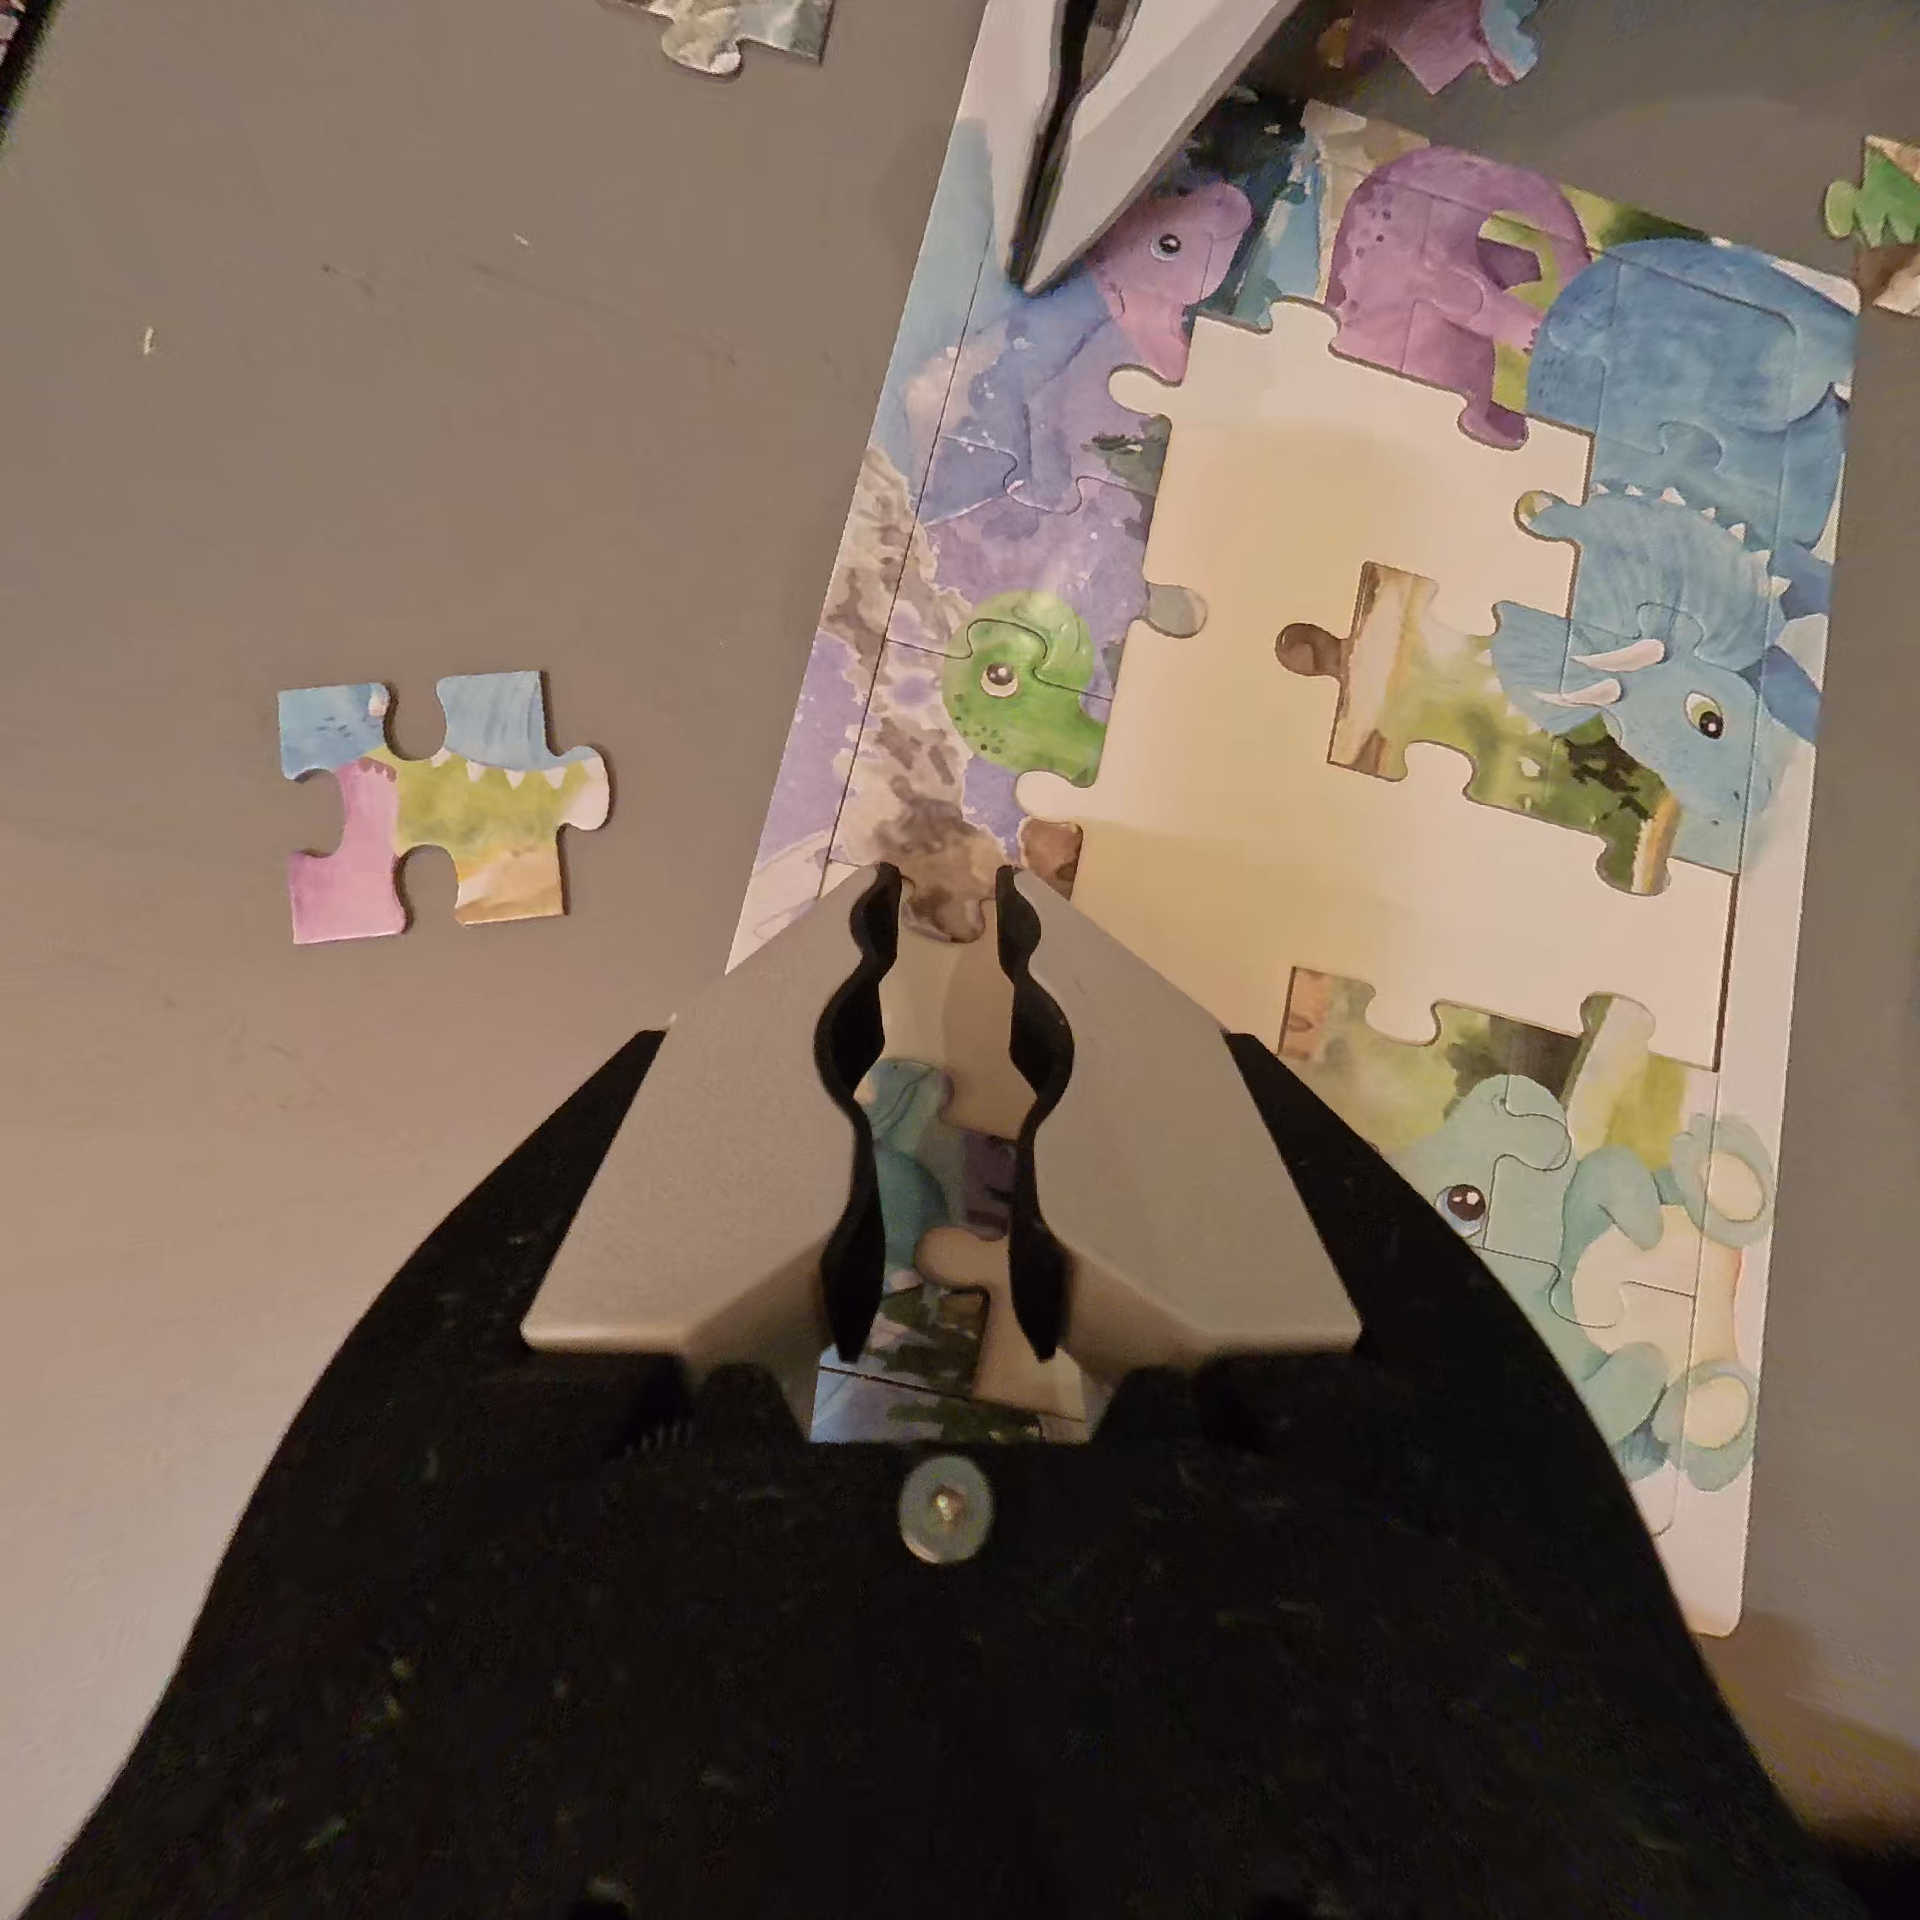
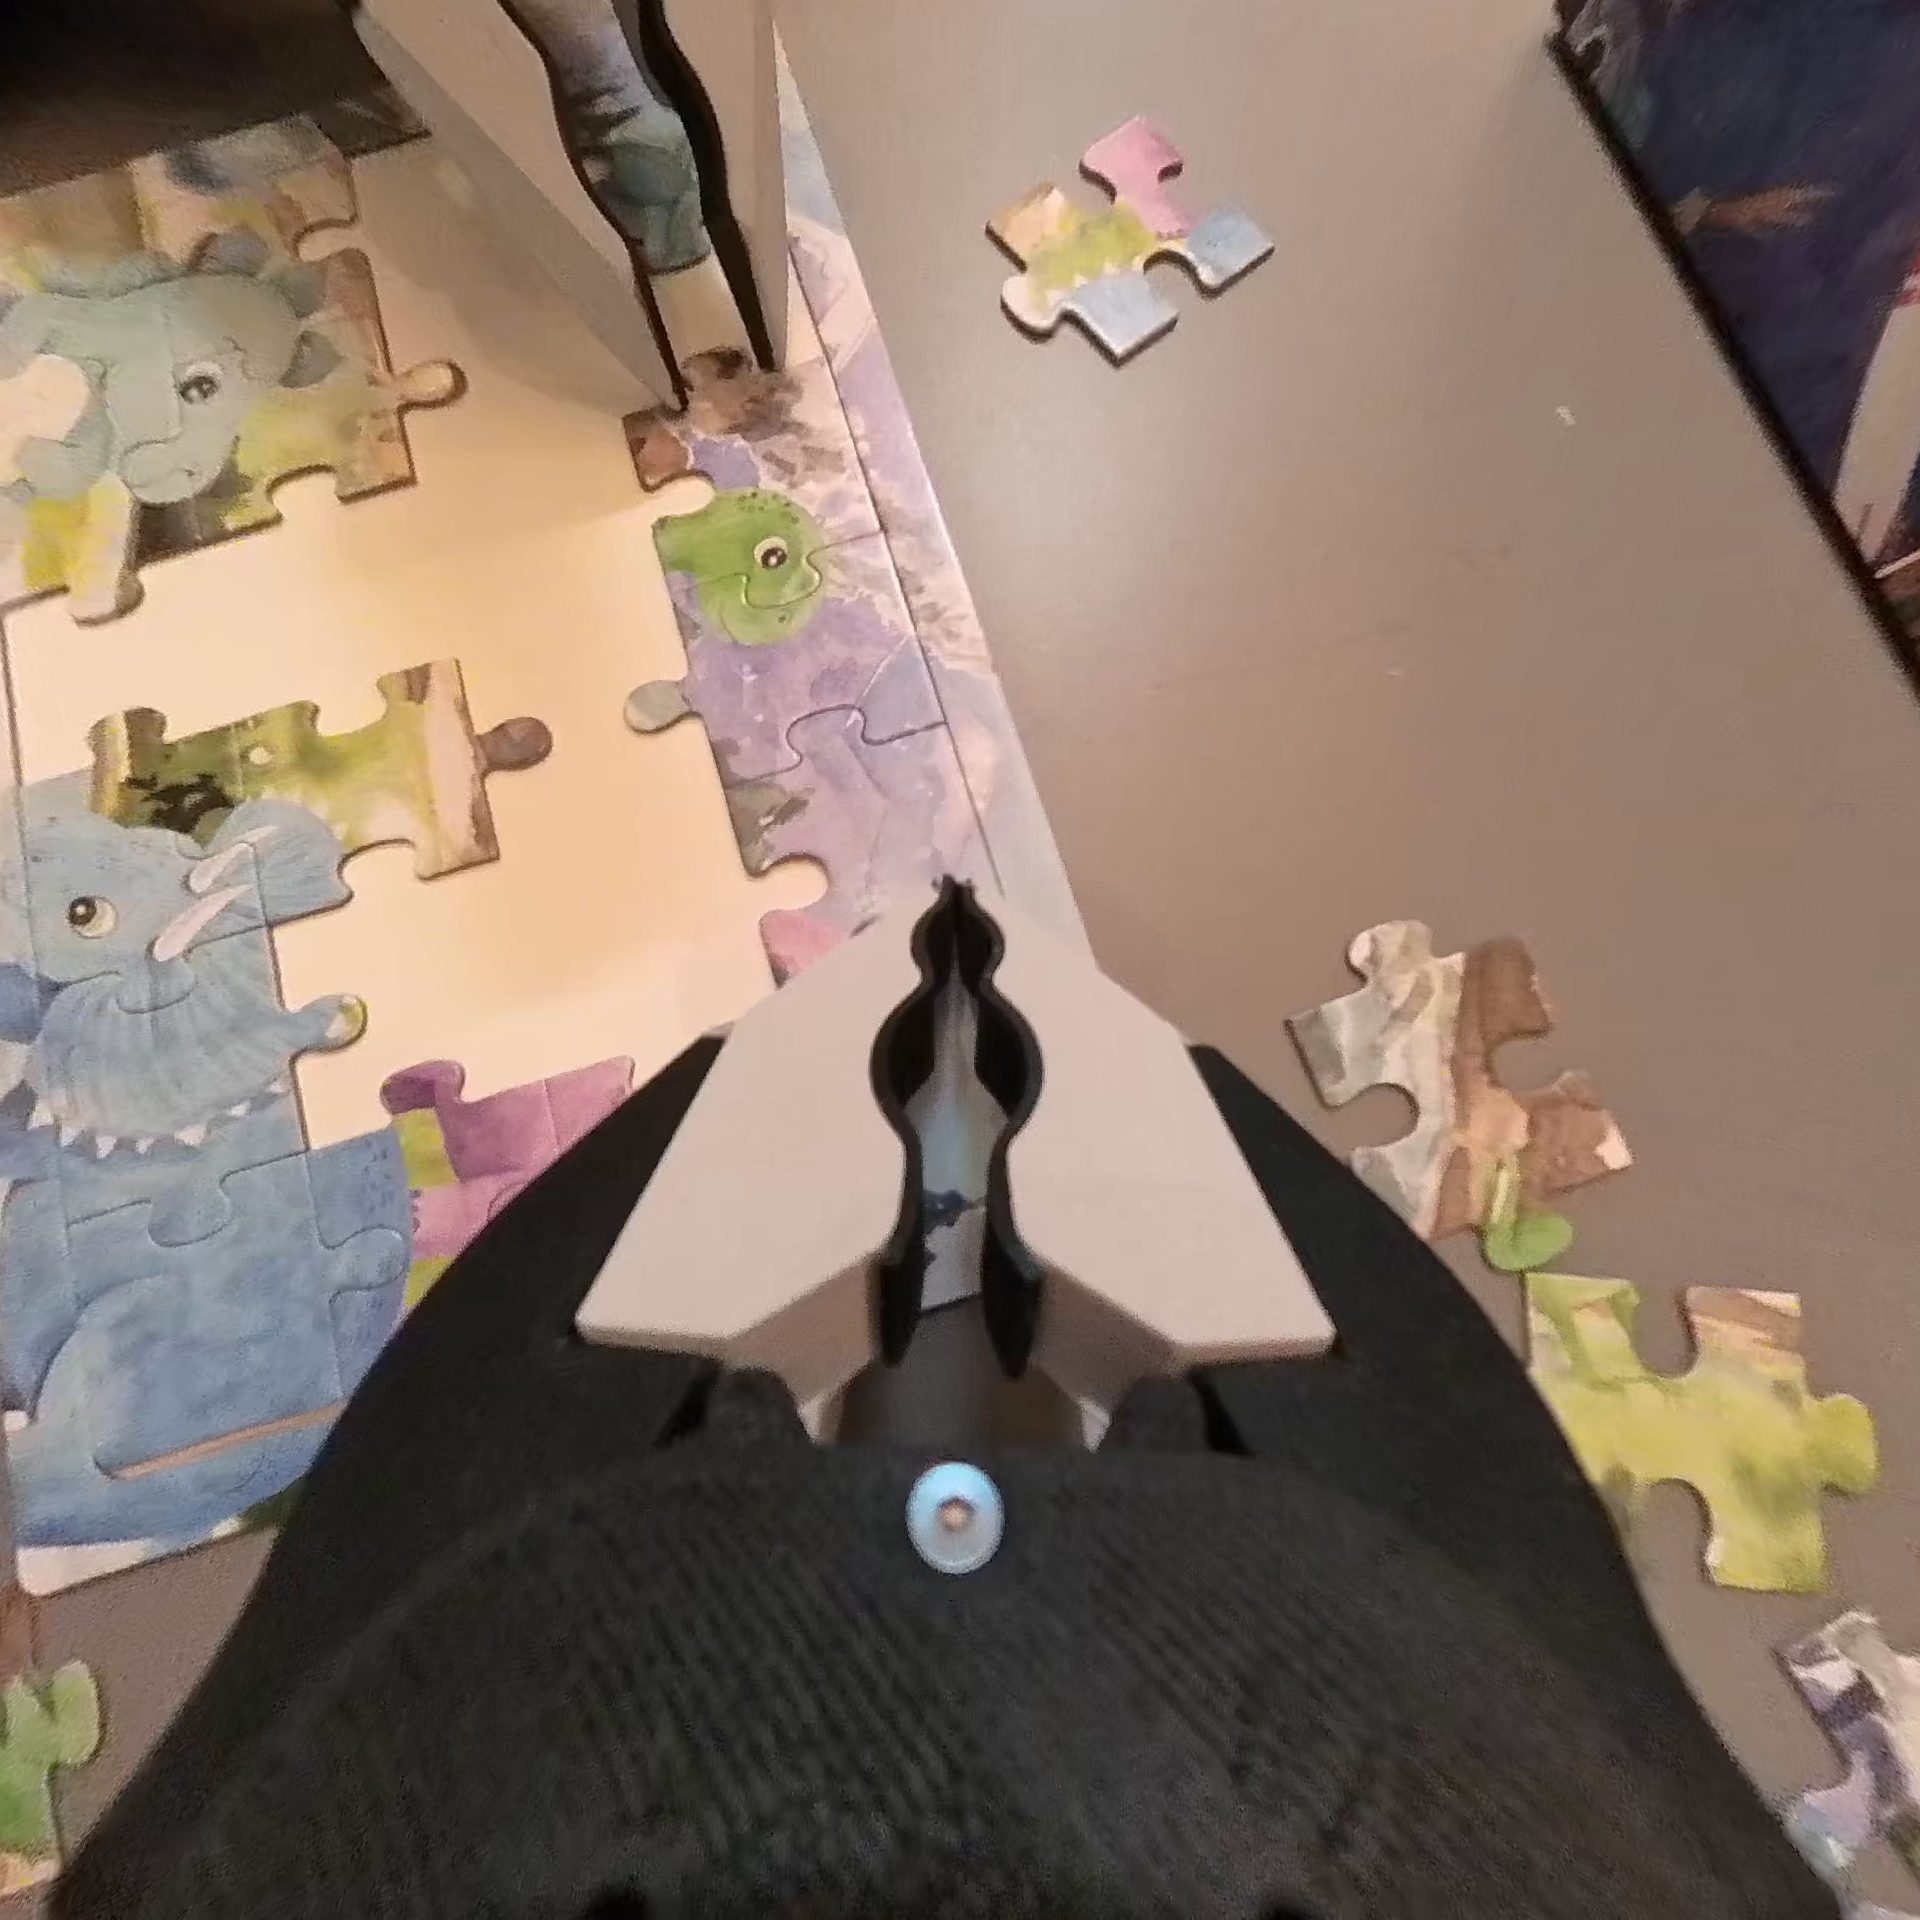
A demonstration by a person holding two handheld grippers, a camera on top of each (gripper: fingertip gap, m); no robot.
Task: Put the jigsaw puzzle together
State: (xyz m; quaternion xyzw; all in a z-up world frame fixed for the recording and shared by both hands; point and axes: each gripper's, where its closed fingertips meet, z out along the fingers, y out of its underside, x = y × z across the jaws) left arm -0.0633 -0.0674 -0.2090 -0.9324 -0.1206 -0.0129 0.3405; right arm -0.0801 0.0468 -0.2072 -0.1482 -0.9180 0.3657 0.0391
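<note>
A dinosaur jigsaw lies part-assembled in its cream tray (image 1: 1351, 582), with a bare patch in the middle; the tray also shows in the right wrist view (image 2: 436, 613). My left gripper (image 1: 943, 883) is open and empty, its tips low over a grey-and-brown edge piece (image 1: 940, 894) at the tray's left border. It shows open in the right wrist view (image 2: 720, 382) too. My right gripper (image 2: 956, 891) is shut, tips over the purple border pieces (image 2: 862, 769). It shows shut in the left wrist view (image 1: 1044, 272) by the purple dinosaur (image 1: 1164, 249).
A loose blue, pink and green piece (image 1: 436, 805) lies on the grey table left of the tray, and shows in the right wrist view (image 2: 1132, 234). Several more loose pieces lie by my right gripper, one grey-brown (image 2: 1455, 1081) and one green (image 2: 1704, 1434). A dark box edge (image 2: 1766, 312) borders the table. Tip to tip, the grippers are about 12 cm apart. The purple dinosaur (image 1: 1164, 249) lies some 4 cm from my right tips, 15 cm from my left tips.
</note>
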